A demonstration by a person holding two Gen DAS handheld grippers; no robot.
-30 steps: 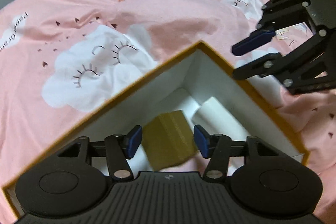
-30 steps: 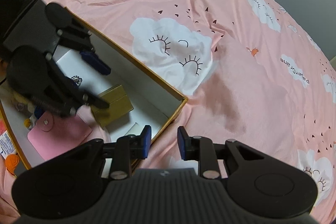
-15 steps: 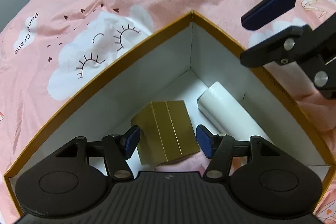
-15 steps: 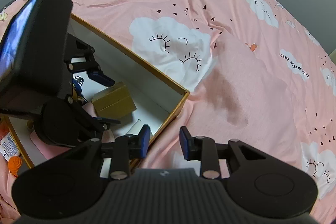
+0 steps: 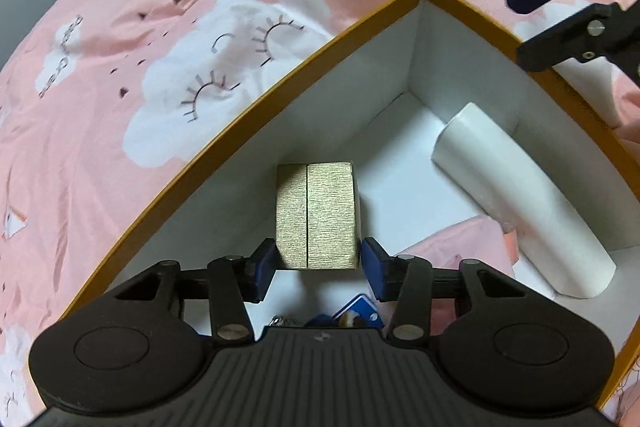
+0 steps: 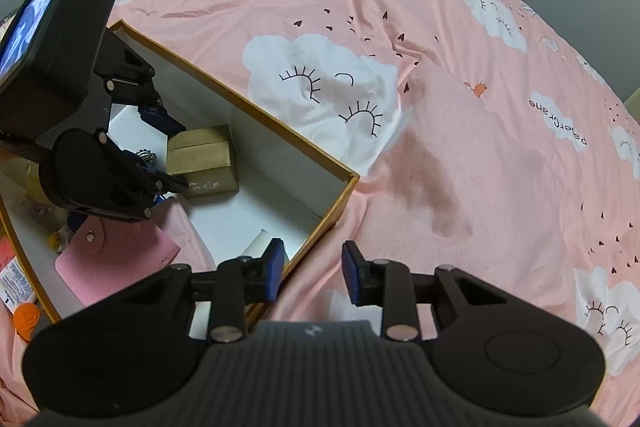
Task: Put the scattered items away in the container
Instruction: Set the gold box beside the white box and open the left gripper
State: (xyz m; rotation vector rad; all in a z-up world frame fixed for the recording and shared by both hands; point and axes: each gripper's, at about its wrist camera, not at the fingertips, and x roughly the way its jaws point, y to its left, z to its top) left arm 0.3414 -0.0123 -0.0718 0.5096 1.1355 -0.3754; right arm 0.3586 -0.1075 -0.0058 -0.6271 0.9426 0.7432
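**Gold box caught between closing fingers inside the container**

The left gripper [image 5: 318, 265] has its blue pads on either side of the small gold box [image 5: 316, 221], and the jaws are closing on it; the left pad looks to be at the box's near corner, while a sliver of gap shows at the right pad, so I can't call it a firm grip. The gold box stands on the white floor of the container [image 5: 256, 111], an open carton with an orange-brown rim, close to its left wall. Just under the left gripper's body lie a blue item [image 5: 358, 311] and something metallic, too hidden to name. Farther right in the container a white tube [image 5: 516, 203] lies along the wall, with a fold of pink fabric beside it.

The right gripper [image 6: 312, 273] hangs over the container's near corner, its pads a modest way apart with nothing between them. From its camera a pink wallet [image 6: 116, 259] with a snap flap shows inside the container. All of this sits on a pink bedsheet [image 6: 460, 155] printed with white sleepy-eyed clouds
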